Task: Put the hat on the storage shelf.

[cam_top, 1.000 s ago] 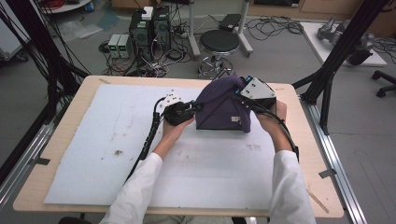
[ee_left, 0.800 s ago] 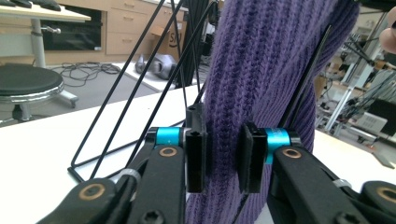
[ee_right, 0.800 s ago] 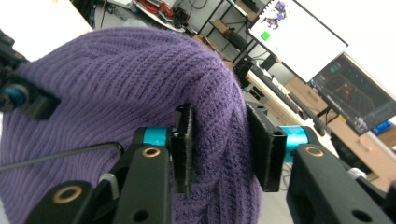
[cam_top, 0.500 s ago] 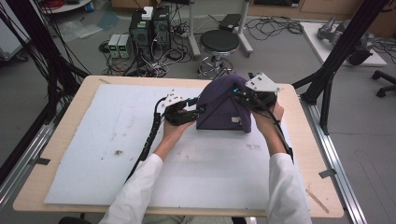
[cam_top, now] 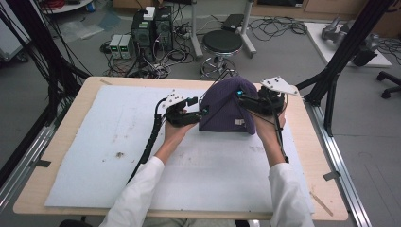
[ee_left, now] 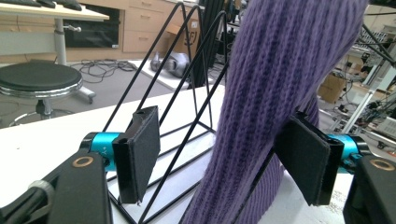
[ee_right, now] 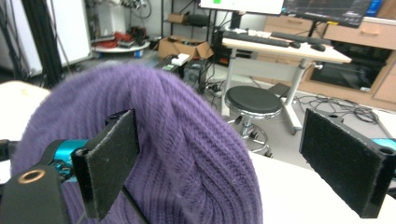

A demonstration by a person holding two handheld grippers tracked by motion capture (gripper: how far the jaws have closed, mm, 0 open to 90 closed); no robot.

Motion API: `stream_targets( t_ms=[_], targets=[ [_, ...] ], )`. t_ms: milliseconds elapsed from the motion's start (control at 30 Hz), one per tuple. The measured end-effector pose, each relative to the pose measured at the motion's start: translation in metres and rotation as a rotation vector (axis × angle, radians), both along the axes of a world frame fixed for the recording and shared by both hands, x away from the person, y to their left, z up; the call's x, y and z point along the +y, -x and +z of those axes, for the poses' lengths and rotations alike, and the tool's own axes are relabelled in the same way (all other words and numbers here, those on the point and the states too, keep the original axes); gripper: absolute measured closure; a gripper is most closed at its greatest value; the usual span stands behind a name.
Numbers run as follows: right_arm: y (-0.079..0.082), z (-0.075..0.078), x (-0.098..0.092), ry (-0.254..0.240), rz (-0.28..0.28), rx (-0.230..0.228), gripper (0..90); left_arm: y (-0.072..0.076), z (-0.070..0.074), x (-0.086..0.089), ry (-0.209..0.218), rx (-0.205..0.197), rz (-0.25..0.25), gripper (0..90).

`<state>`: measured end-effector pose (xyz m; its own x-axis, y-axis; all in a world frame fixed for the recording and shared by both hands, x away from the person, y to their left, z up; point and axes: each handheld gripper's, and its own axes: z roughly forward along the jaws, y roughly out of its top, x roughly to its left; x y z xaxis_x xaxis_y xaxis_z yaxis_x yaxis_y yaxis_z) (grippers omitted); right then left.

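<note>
A purple knit hat (cam_top: 227, 109) hangs over a black wire stand (ee_left: 187, 60) at the far middle of the table. My left gripper (cam_top: 201, 112) is at the hat's left lower edge. Its jaws have just been opening and stand apart, with the hat's edge (ee_left: 280, 70) between them, close to the right pad (ee_left: 303, 161). My right gripper (cam_top: 242, 94) is at the hat's upper right side. Its jaws have also just been opening; the hat's crown (ee_right: 177, 140) bulges between them beside the left pad (ee_right: 114, 163), and the right pad (ee_right: 345, 158) is well clear of the knit.
A white sheet (cam_top: 94, 142) covers most of the wooden table (cam_top: 61, 127). Black frame posts (cam_top: 331, 80) stand at the table's right and left. A round stool (cam_top: 222, 42) and electronics boxes (cam_top: 151, 23) with cables are on the floor beyond the far edge.
Both grippers' jaws have gone from pinching the hat's sides to standing apart. The right gripper has turned a little. The hat stays draped on the stand.
</note>
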<state>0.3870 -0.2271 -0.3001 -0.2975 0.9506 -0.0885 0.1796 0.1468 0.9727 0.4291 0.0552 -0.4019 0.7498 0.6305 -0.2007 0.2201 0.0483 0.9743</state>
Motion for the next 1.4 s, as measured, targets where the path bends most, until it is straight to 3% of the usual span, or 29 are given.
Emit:
stream_targets(
  t_ms=[133,267,400,600,700,767,967,1200,1400],
  targets=[
    [0.01,0.005,-0.003,-0.026,-0.034,-0.012,10.7,0.005,0.007,0.005,-0.001,-0.037,0.031,28.9],
    [0.024,0.012,-0.006,-0.045,-0.067,-0.073,10.7,0.014,0.016,0.014,0.03,-0.087,0.057,27.7],
    [0.034,0.016,-0.011,-0.083,-0.092,-0.129,10.7,0.027,0.03,0.027,0.034,-0.151,0.089,27.3],
    [0.058,0.009,-0.013,-0.069,-0.12,-0.23,10.7,0.047,0.044,0.055,0.085,-0.242,0.16,25.8],
    [0.072,0.004,-0.014,-0.078,-0.127,-0.29,10.7,0.056,0.049,0.067,0.094,-0.268,0.186,25.5],
    [0.078,0.001,-0.013,-0.097,-0.101,-0.295,10.7,0.062,0.052,0.075,0.091,-0.29,0.205,25.2],
    [0.092,-0.009,-0.014,-0.103,-0.105,-0.361,10.7,0.087,0.065,0.108,0.105,-0.371,0.297,21.3],
    [0.099,-0.021,-0.016,-0.139,-0.095,-0.332,10.7,0.114,0.074,0.141,0.121,-0.445,0.351,20.1],
    [0.114,-0.032,-0.023,-0.156,-0.105,-0.361,10.7,0.133,0.069,0.173,0.112,-0.466,0.401,19.0]
  ],
)
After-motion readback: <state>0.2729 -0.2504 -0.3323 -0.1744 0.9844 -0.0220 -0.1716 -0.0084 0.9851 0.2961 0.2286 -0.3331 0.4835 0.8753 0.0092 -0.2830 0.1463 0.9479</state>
